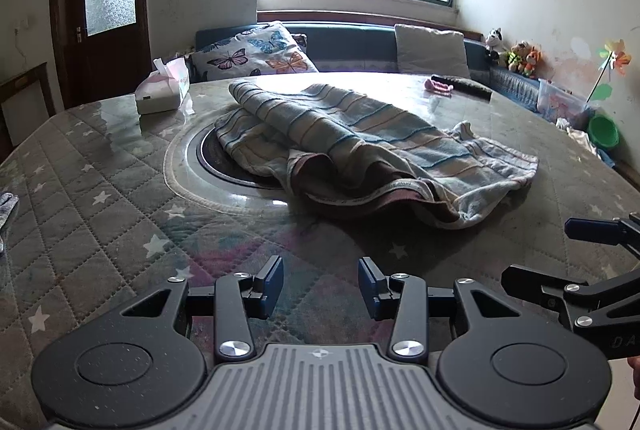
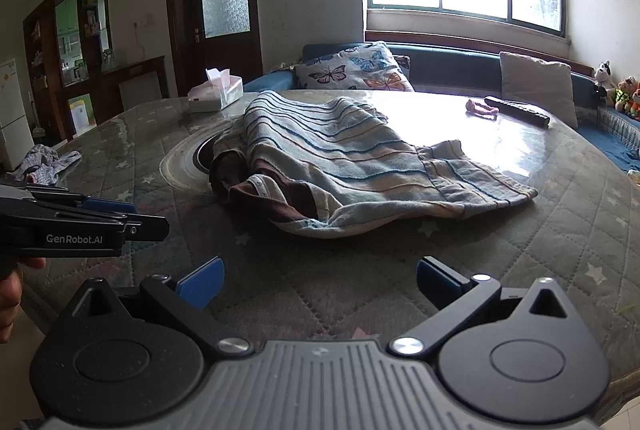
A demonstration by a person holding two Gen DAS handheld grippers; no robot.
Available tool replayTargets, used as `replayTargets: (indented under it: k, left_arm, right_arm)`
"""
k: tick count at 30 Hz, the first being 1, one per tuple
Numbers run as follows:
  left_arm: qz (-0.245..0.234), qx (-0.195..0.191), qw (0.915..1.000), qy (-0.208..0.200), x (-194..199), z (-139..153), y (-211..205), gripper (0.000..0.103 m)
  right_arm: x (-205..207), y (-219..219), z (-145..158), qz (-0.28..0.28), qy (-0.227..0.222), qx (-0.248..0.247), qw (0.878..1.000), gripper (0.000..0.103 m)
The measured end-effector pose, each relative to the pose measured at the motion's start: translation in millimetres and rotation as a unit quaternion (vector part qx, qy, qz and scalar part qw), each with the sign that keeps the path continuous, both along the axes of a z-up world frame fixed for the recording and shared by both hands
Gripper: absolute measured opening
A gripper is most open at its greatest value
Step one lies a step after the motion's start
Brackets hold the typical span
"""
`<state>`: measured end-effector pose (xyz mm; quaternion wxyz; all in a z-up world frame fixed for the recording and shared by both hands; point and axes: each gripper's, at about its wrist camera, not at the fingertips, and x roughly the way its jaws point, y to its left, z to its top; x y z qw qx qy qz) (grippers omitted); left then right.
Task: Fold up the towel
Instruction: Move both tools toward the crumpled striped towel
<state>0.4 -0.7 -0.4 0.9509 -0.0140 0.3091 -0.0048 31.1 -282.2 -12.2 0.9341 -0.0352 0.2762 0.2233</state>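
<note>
A striped towel [image 1: 360,145] in pale blue, cream and brown terry cloth is seen lying rumpled in a loose heap at the middle of a round table [image 1: 100,189] covered with a grey quilted star-print cloth under a glossy clear sheet, and part of it is draped over the dark circular inset [image 1: 212,157] at the table's centre. The left gripper [image 1: 320,284], black with blue finger pads, is held low over the near edge of the table, its jaws parted with nothing between them, well short of the towel's brown-banded hem. The right gripper [image 2: 320,280] is held beside it, its jaws spread wider and likewise empty; the towel [image 2: 352,165] is seen ahead of it, untouched. In the right wrist view the left gripper [image 2: 136,218] is caught from the side, with a bit of a hand [image 2: 10,294] visible beneath it. A white tissue box [image 1: 160,91] is placed at the far left of the table, and a dark remote control [image 2: 516,111] with a small pink object [image 2: 482,108] just beside it is seen at the far right.
</note>
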Motion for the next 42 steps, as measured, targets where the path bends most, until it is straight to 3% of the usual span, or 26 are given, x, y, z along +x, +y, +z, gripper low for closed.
replayTargets:
  k: [7, 25, 42]
  left_arm:
    - [0.006, 0.025, 0.9994, 0.024, 4, -4, -6, 0.044]
    - [0.023, 0.038, 0.9965, 0.071, 19, -9, -9, 0.044]
    - [0.023, 0.042, 0.9957, 0.080, 26, -8, -11, 0.044]
  right_arm:
    - [1, 2, -2, 0.002, 0.001, -0.006, 1.000, 0.103]
    - [8, 8, -8, 0.010, 0.031, -0.013, 0.999, 0.103]
    - [15, 9, -8, 0.012, 0.042, -0.011, 0.999, 0.103]
